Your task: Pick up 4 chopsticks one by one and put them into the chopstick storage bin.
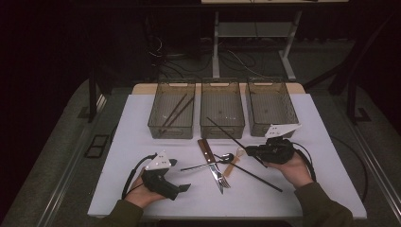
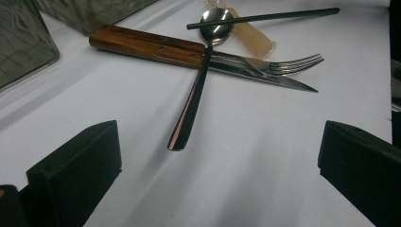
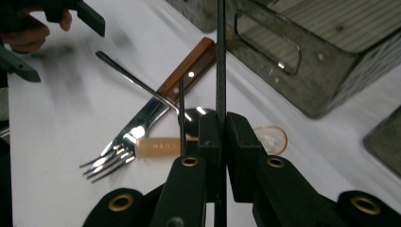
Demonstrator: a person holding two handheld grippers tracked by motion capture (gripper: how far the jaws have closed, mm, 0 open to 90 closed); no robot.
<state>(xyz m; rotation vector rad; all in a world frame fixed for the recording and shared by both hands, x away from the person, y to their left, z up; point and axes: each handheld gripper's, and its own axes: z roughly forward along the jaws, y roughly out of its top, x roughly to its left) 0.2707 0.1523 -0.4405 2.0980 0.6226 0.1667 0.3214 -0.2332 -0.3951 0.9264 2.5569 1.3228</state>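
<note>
Between our right gripper's [image 3: 220,135] pinched pads stands a black chopstick [image 3: 221,56], its top cut off by the frame; a second chopstick [image 3: 181,113] lies just left (partly hidden). Ahead, spoon [image 3: 196,116], fork [image 3: 118,151] and knife [image 3: 189,66] overlap. Our left gripper [image 2: 217,156] gapes wide, holding nothing, bare table [image 2: 246,165] between its pads

Thin black chopstick [image 3: 221,56], clamped, lifted aslant above the cutlery [image 1: 218,171]
</note>
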